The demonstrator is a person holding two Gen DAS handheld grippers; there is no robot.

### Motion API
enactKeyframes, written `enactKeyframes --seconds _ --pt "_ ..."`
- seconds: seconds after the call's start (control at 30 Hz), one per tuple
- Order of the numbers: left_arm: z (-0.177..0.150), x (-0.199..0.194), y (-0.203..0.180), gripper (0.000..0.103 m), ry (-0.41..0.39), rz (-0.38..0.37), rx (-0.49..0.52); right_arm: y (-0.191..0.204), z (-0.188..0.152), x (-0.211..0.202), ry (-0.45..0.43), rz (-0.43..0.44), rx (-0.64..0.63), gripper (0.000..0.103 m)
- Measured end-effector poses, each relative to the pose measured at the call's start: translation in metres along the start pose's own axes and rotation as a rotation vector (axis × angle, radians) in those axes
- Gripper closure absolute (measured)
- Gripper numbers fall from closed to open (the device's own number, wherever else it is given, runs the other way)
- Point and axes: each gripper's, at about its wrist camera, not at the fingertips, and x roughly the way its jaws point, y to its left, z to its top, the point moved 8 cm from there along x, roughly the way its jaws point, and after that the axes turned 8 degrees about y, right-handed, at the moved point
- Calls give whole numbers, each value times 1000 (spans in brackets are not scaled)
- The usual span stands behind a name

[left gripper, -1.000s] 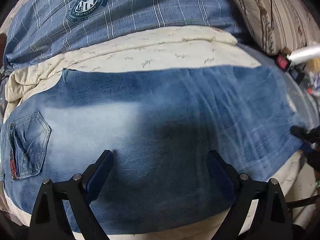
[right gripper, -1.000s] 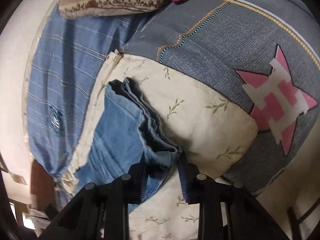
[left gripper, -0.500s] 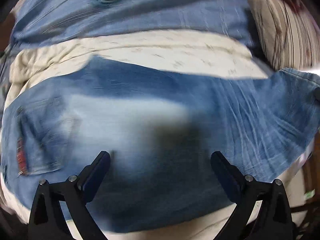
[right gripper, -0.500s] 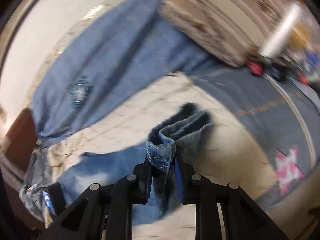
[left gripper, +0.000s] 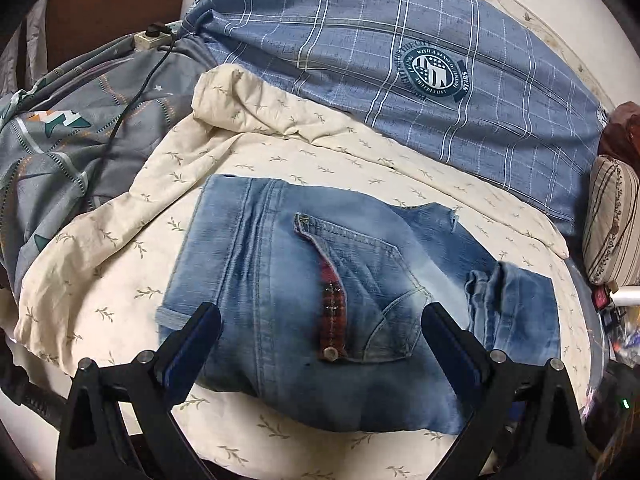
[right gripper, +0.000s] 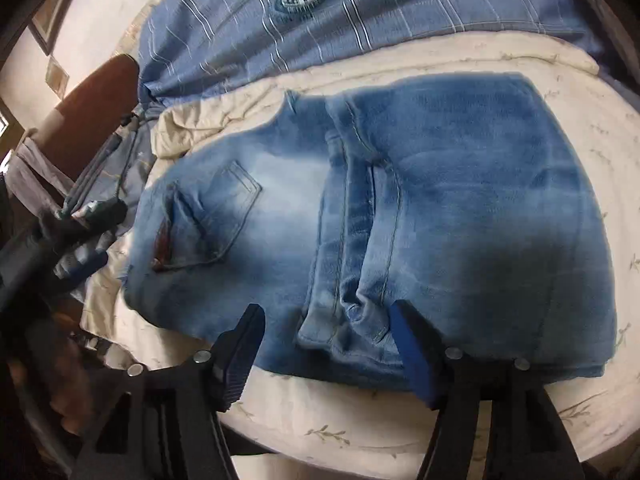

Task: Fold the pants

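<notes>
Folded jeans (left gripper: 304, 280) beneath open left gripper (left gripper: 320, 320)

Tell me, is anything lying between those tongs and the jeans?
Nothing visible is. The faded blue denim jeans lie folded on the cream leaf-print quilt, bare on top. The left tongs hang wide open over them; the right tongs are opening over the folded leg hems, pads off them.

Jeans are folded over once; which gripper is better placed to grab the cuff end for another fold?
Probably right: the right gripper, jaws opening, straddles the cuffs of the jeans. The left gripper sits open over the pocket.
</notes>
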Motion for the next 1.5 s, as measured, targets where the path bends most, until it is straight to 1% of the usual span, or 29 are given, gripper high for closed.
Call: enactKeyframes --seconds 0.03,0.07,0.1,0.13,0.17,0.27,0.3,0.33,0.4,0.47,0.53,0.57,0.6,0.7,0.73,0.8,0.83,0.93,1.0,1.07,1.1,1.17,1.23,1.27,1.3,1.33,1.37,1.43,1.5 --pt "2 -1 -4 2 -6 -4 -2 1 -1 -3 5 18 0 33" --pt "3 -1 -7 2 -11 -10 2 1 -1 -9 23 62 22 32" --pt "0 -3 -16 2 -9 -20 11 -2 1 -19 27 126 64 32" --pt "-5 -10 -24 2 -10 -33 20 -7 0 -26 14 153 86 32" --pt "-2 -9 -31 2 -15 -48 28 -15 3 -41 -24 182 120 31" --pt "0 -8 -63 2 -27 -95 71 -47 8 -74 -122 223 229 30" --pt "0 -6 -76 2 -27 -118 91 -64 9 -83 -157 257 293 29" --pt "-3 -5 -93 2 -28 -142 119 -74 9 -85 -165 296 331 29" --pt "-9 -1 -118 2 -4 -185 153 -91 3 -74 -123 383 422 29" --pt "-20 9 -142 2 36 -238 192 -105 -10 -53 -25 437 495 29" --pt "-30 18 -159 2 83 -277 228 -109 -13 -65 -56 513 513 29" --pt "-32 19 -163 2 87 -300 232 -111 -12 -75 -83 527 512 29" --pt "-32 20 -166 2 88 -315 232 -114 -10 -82 -109 517 513 29" --pt "-18 28 -163 2 98 -333 183 -117 -12 -93 -138 544 516 29" --pt "-9 35 -163 2 107 -337 154 -118 -14 -94 -137 555 523 29" --pt "-2 45 -171 3 144 -359 141 -116 -20 -88 -117 564 517 29" --pt "0 47 -181 4 172 -397 143 -115 -22 -82 -108 557 520 29" --pt "1 40 -203 4 175 -482 173 -123 -28 -81 -94 566 532 29" --pt "1 44 -217 4 182 -509 190 -128 -31 -82 -94 576 540 29" --pt "-1 64 -226 4 224 -491 184 -128 -32 -78 -77 585 547 29" --pt "-2 78 -227 4 241 -456 187 -127 -32 -77 -73 584 543 29" --pt "-4 113 -217 4 260 -284 204 -125 -33 -77 -67 561 518 29" --pt "-4 140 -194 5 248 -111 212 -121 -31 -74 -59 541 498 29" --pt "-1 141 -192 6 207 -79 242 -120 -32 -74 -55 528 486 29" --pt "-1 137 -193 6 185 -59 274 -117 -31 -73 -49 522 477 29" --pt "-2 129 -194 6 186 -54 283 -115 -30 -72 -45 509 467 29" --pt "-3 124 -194 6 185 -79 274 -113 -30 -72 -43 495 453 29" --pt "-3 102 -193 6 170 -157 252 -108 -25 -77 -52 487 429 29" --pt "-3 79 -190 6 106 -175 269 -106 -20 -90 -89 474 405 29"
